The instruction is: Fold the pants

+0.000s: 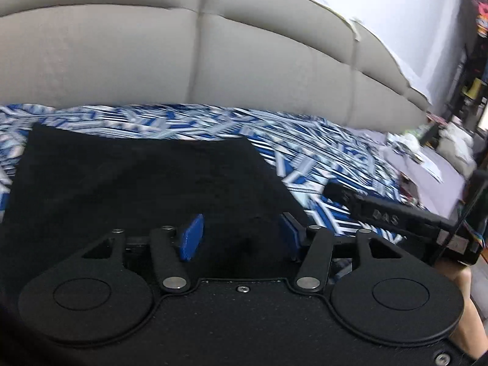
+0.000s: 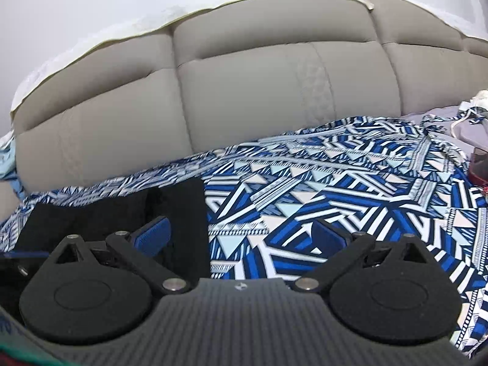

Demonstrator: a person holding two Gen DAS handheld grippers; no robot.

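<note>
The black pants (image 1: 143, 180) lie flat in a folded, roughly rectangular shape on the blue-and-white patterned bedsheet (image 1: 320, 152). My left gripper (image 1: 241, 231) is open, its blue pads apart just above the near edge of the pants, holding nothing. In the right wrist view the pants (image 2: 122, 207) lie at the left. My right gripper (image 2: 244, 238) is wide open and empty, its left pad (image 2: 152, 235) over the pants' right edge and its right pad over the bare sheet (image 2: 335, 183). The right gripper's body (image 1: 396, 219) shows at the right of the left wrist view.
A padded grey headboard (image 1: 213, 55) runs along the far side of the bed, also in the right wrist view (image 2: 244, 91). Clutter and white cloth (image 1: 451, 143) lie at the far right by a dark shelf. A red-tinted object (image 2: 479, 164) sits at the right edge.
</note>
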